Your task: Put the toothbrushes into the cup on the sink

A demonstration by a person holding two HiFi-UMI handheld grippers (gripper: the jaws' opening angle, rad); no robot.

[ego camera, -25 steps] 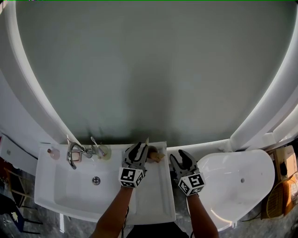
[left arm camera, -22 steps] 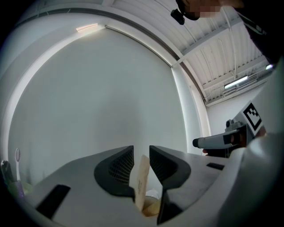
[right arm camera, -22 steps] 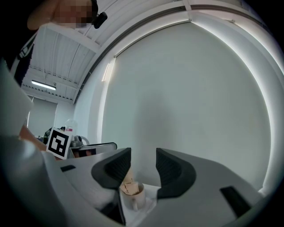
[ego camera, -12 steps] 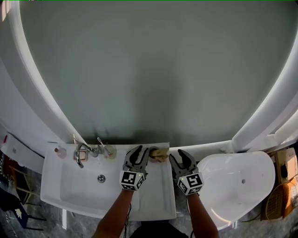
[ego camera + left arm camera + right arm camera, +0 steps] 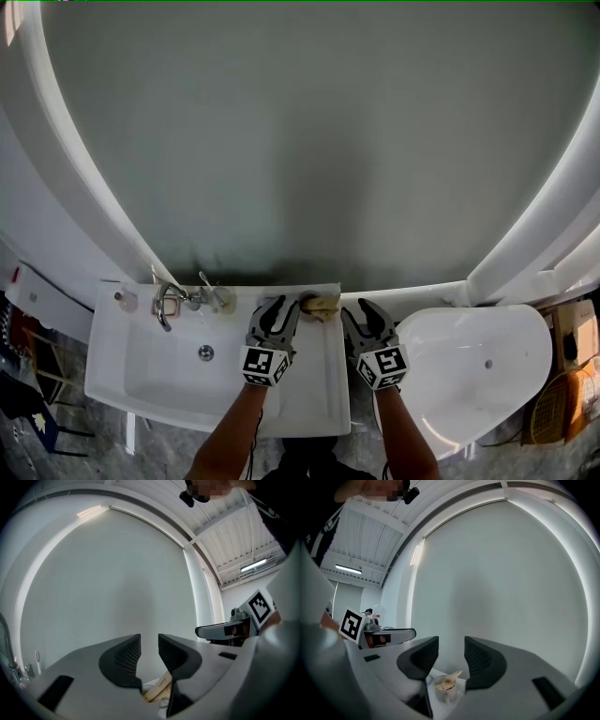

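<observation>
Fingers (image 5: 123,660) of the left gripper (image 5: 149,645) and the right gripper (image 5: 451,649) stand apart and empty, with the cup (image 5: 445,689) just ahead of and below them on the sink (image 5: 311,394), holding seemingly light, stiff wooden toothbrushes (image 5: 158,687), probably best pinched mid-handle.

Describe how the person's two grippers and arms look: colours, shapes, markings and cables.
Both the left gripper and the right gripper have pale grey bodies, two curved dark jaws with ribbed inner pads, and a white cube printed with black square markers. A thin dark cable runs along the left forearm. Both forearms are unsleeved.
</observation>
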